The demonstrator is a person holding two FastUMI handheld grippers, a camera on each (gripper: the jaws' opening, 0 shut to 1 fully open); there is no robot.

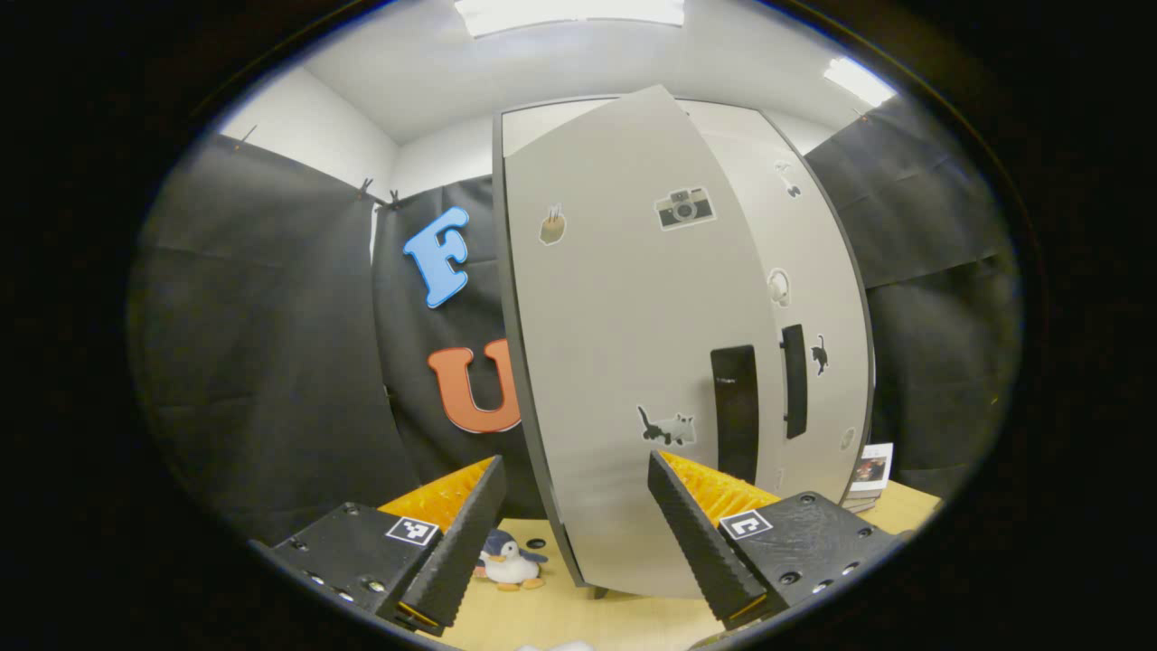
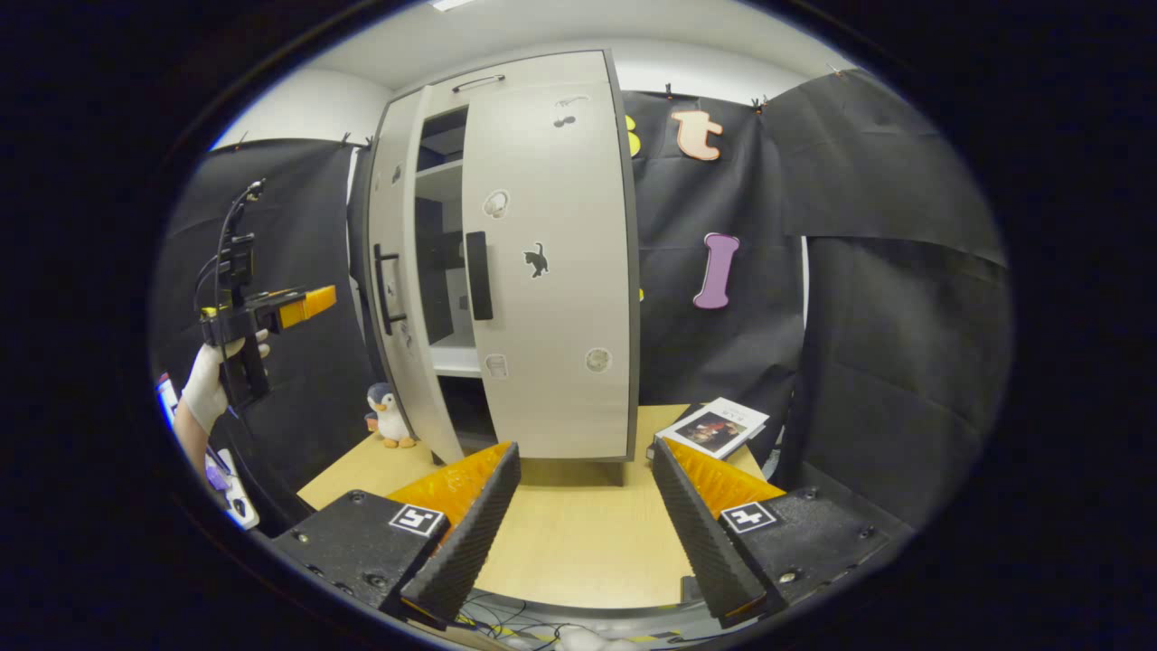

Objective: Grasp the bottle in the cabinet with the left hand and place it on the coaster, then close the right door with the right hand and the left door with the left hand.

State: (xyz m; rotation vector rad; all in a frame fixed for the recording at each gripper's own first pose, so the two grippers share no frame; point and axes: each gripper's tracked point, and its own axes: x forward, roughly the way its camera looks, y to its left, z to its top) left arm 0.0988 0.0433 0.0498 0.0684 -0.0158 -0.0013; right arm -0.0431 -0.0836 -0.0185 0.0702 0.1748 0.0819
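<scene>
Left gripper point(image 1: 565, 533) spread wide, holding nothing, aimed at the half-open left door point(image 1: 633, 362) of the tall pale grey cabinet point(image 2: 506, 253); seen again at the left of the right gripper view point(image 2: 303, 306), held in a gloved hand point(image 2: 212, 384). Right gripper point(image 2: 583, 520) likewise released, over the light wooden tabletop point(image 2: 578, 533). Right door point(image 2: 551, 271) shut. Bottle and coaster not made out. Small plush penguin point(image 2: 389, 414) near the table's left edge, just beside the left door; booklet point(image 2: 714, 427) at the right edge.

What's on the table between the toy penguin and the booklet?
In the right gripper view, the cabinet stands between the toy penguin and the booklet, its left door ajar.
</scene>
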